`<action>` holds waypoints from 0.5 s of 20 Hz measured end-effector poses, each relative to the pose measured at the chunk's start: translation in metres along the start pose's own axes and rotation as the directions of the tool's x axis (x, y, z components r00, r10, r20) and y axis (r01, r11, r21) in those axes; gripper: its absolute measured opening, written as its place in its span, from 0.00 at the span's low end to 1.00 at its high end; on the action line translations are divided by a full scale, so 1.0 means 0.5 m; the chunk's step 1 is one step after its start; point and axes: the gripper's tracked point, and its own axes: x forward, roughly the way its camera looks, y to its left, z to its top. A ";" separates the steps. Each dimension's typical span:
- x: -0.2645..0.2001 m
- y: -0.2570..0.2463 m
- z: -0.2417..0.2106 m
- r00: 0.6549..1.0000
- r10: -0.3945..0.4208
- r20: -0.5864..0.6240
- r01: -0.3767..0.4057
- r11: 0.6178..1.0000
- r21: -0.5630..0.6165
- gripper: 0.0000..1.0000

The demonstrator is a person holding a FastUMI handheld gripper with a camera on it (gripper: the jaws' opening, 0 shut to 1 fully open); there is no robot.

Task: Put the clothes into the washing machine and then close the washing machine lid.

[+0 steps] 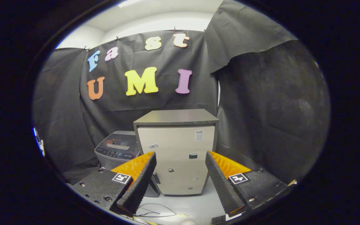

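Gripper view: your gripper (180, 162) is held level and well back from the appliances, with its jaws spread wide and nothing between them. From this standoff both units are in sight before you commit to an approach.

Beyond the jaws stands a pale cabinet (177, 156) with a dark flat top, resting on the light floor (192, 209). The washing machine (117, 150) sits low, just beside the cabinet on its left and partly behind your left finger. Its lid appears to lie flat, with the control panel facing you. Judge this with caution, since the drum opening cannot be seen from here.

No clothes can be made out, so you cannot tell whether they are already inside the machine or lie elsewhere. A thin cable (152, 212) lies on the floor just ahead of the fingers. The machine's lower body is cut off by the left finger.
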 end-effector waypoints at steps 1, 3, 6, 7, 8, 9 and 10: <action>-0.003 0.002 -0.001 1.000 0.006 -0.001 -0.006 1.000 0.003 0.99; -0.010 0.003 -0.002 1.000 0.007 0.000 -0.007 1.000 -0.001 0.99; -0.019 -0.002 -0.004 1.000 0.003 -0.001 -0.003 1.000 -0.009 0.99; -0.021 -0.006 -0.003 1.000 -0.004 0.001 0.004 1.000 -0.012 0.99; -0.026 -0.010 -0.004 1.000 -0.009 0.002 0.009 1.000 -0.009 0.99; -0.029 -0.016 -0.006 1.000 -0.017 -0.001 0.017 1.000 -0.005 0.99; -0.031 -0.018 -0.005 1.000 -0.020 -0.001 0.020 1.000 0.004 0.99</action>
